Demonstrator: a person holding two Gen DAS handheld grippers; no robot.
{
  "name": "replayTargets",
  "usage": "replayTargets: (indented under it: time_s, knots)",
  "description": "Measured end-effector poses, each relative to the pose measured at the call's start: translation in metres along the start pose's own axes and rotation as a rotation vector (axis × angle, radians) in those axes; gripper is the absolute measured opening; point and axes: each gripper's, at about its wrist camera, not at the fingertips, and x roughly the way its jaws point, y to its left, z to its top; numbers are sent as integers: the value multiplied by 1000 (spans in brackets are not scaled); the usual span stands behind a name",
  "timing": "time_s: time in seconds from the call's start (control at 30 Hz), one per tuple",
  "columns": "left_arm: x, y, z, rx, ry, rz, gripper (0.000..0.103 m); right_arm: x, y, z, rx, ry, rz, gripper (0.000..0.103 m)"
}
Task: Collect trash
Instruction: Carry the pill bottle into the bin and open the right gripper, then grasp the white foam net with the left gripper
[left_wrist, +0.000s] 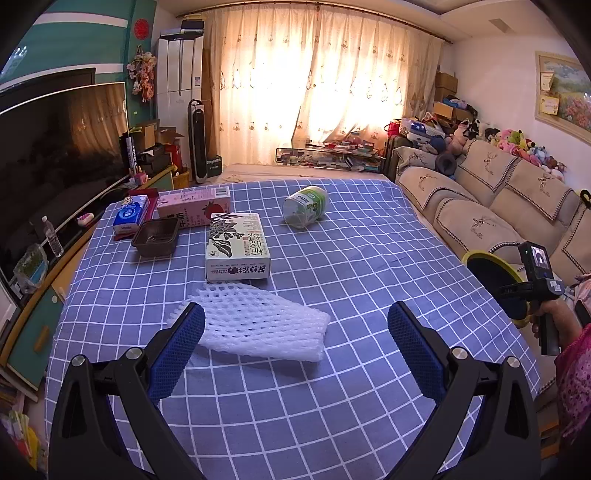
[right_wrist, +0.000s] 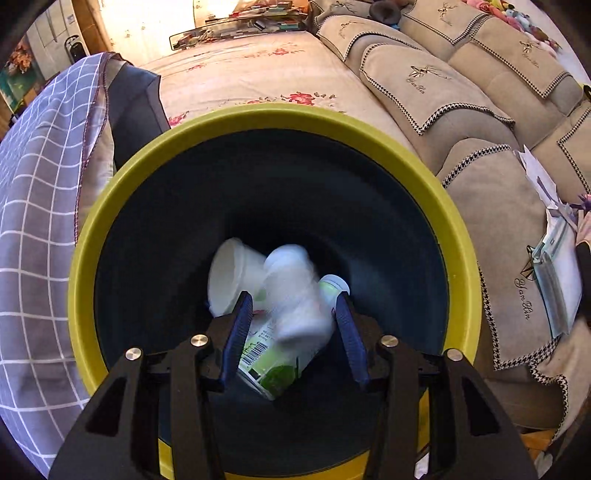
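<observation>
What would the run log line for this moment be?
right gripper: open over bin, blurred bottle between jaws | left gripper: open, near foam net

Blue-and-white checked tablecloth (left_wrist: 332, 236) — yellow-rimmed bin (right_wrist: 258, 114), dark inside — white foam net (left_wrist: 258, 325).

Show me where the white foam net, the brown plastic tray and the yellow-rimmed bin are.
white foam net (left_wrist: 258, 325), left wrist view, middle of its mesh.
brown plastic tray (left_wrist: 155, 242), left wrist view, its near wall.
yellow-rimmed bin (right_wrist: 280, 114), right wrist view, far side of its rim.
</observation>
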Motion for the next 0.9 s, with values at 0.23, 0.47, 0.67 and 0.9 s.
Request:
replayTargets:
  time_s: [0.23,0.47,0.67,0.9]
  knots:
    - [20,-2,0,41,40,-12,98,-36,14,-7,-23,-75,59,45]
    - [51,1,1,78,97,-19,98,-63,35,-13,-70,-122,116,46]
    - [67,3,-5,109,144,2,98,-72,45,-10,-95,-136,131,47]
    - [78,6,-14,150,179,42,98,-68,51,-12,-103,-131,141,47]
